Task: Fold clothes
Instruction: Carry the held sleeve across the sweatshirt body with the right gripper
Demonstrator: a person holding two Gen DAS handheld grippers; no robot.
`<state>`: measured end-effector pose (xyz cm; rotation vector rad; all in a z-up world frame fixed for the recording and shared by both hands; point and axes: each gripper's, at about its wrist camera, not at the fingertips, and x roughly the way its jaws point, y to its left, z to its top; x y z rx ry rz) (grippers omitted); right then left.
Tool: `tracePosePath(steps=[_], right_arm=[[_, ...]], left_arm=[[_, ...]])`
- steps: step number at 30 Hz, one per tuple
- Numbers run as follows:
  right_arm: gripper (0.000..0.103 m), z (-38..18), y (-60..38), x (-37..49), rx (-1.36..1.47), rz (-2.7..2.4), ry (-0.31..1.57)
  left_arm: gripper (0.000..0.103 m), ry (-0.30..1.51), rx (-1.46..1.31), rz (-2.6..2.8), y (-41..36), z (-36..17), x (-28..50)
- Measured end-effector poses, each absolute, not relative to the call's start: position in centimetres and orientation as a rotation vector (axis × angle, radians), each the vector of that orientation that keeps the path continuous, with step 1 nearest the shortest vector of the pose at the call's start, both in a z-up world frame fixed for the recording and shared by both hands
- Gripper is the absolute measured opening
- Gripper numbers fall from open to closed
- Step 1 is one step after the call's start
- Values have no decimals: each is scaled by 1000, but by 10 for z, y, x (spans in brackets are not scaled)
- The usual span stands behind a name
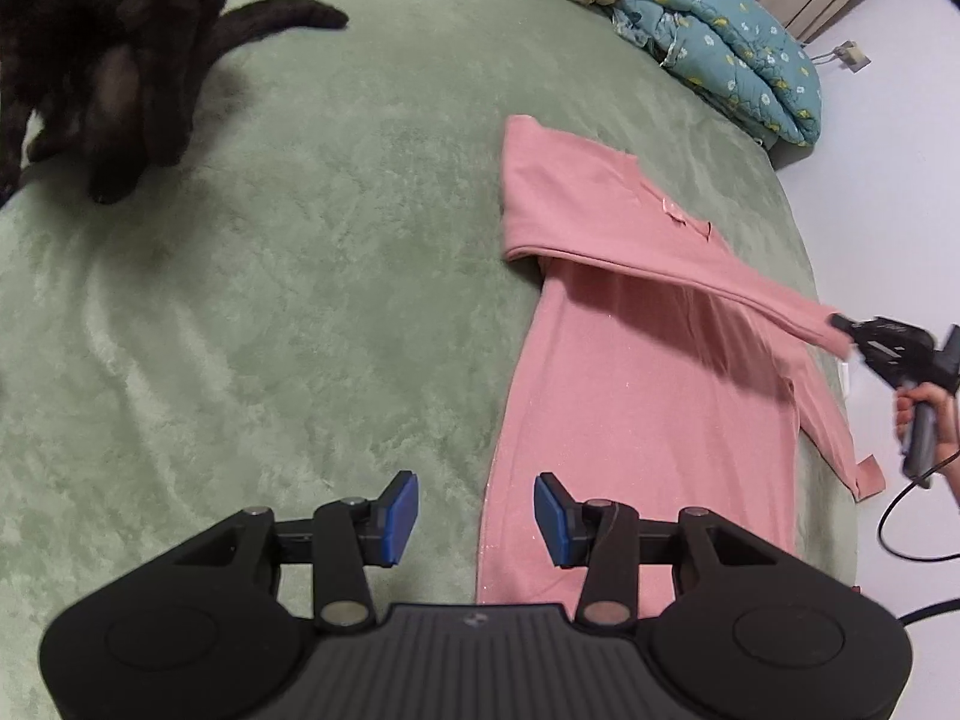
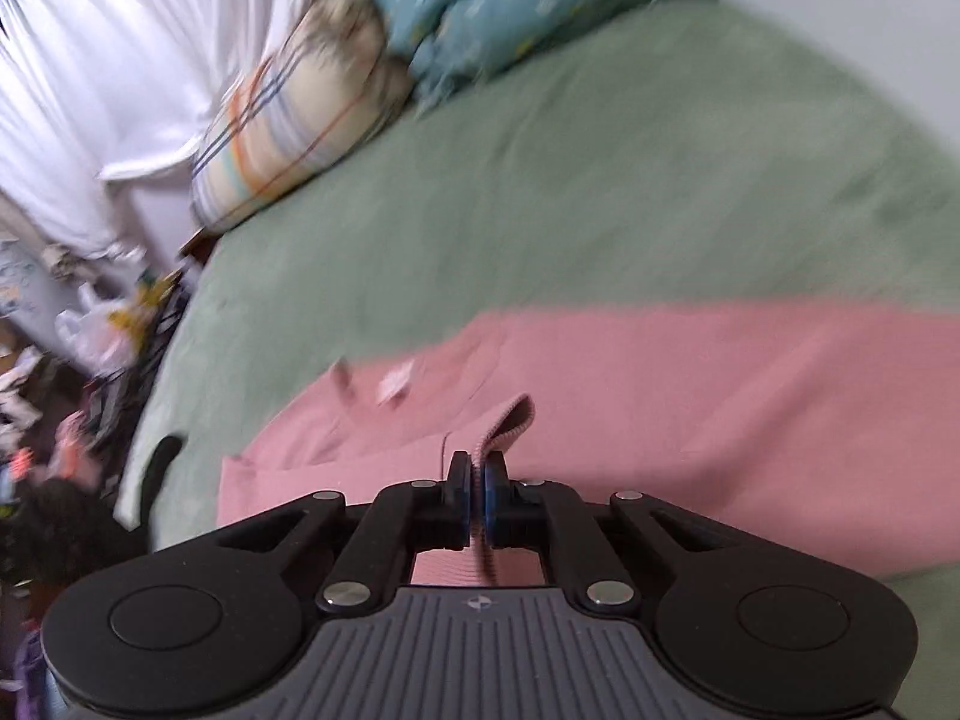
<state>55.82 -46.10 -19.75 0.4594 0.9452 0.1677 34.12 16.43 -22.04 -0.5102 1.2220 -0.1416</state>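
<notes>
Nearest in the left wrist view: left gripper [image 1: 476, 519], blue pads about half apart, nothing between them, hovering over the near hem of the pink top [image 1: 630, 396]. Straddling the top's left edge where it meets the green blanket [image 1: 300, 330], not touching cloth as far as can be seen.

Pink top lying lengthwise on the blanket, toward the bed's right side. Body flat. One sleeve [image 1: 708, 282] pulled taut across the chest, lifted clear, casting a shadow on the fabric beneath. At its end, right gripper [image 1: 840, 324] clamped on the cuff, a hand [image 1: 924, 414] on the handle just off the bed's edge.

From the right wrist: right gripper [image 2: 478, 498] pinched tight, ribbed cuff [image 2: 510, 420] sticking up through the pads. Background streaked with blur. Other sleeve lying down along the top's right edge, cuff poking out near the bed edge.

Progress, as a judgement: early. One sleeve in hand and mid-fold, not yet laid down; second sleeve not yet tucked in; body not yet folded at all.

Further back: a dark cat [image 1: 102, 60] on the blanket, well clear of the top. At the far end, a striped pillow [image 2: 288, 138] and a teal quilt [image 1: 732, 54] bundled by the wall.
</notes>
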Motion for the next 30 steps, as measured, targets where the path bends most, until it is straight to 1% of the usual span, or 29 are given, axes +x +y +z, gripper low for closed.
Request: tracePosePath(steps=[2, 9, 11, 13, 16, 19, 22, 27, 30], right_arm=[[4, -189, -484, 559, 462, 97, 934], [4, -202, -503, 571, 403, 15, 983], [4, -202, -510, 571, 429, -67, 1004], [4, -200, -517, 564, 479, -115, 1020], [4, -209, -521, 556, 475, -145, 1059], [4, -219, -523, 552, 515, -140, 1045], [4, -225, -518, 554, 481, -148, 1059], [4, -207, -521, 546, 439, -199, 960], [4, -225, -523, 553, 414, -177, 1074]], left_arm=[[42, 1225, -521, -141, 163, -223, 341], [42, 1244, -488, -154, 154, -222, 342], [42, 1240, -463, -154, 154, -220, 342], [42, 1240, -480, -149, 157, -221, 344], [42, 1241, -528, -129, 161, -227, 346], [42, 1233, -552, -120, 163, -231, 350], [42, 1237, -512, -110, 160, -236, 360], [42, 1223, -494, -114, 151, -243, 383], [42, 1220, -497, -152, 141, -253, 401]])
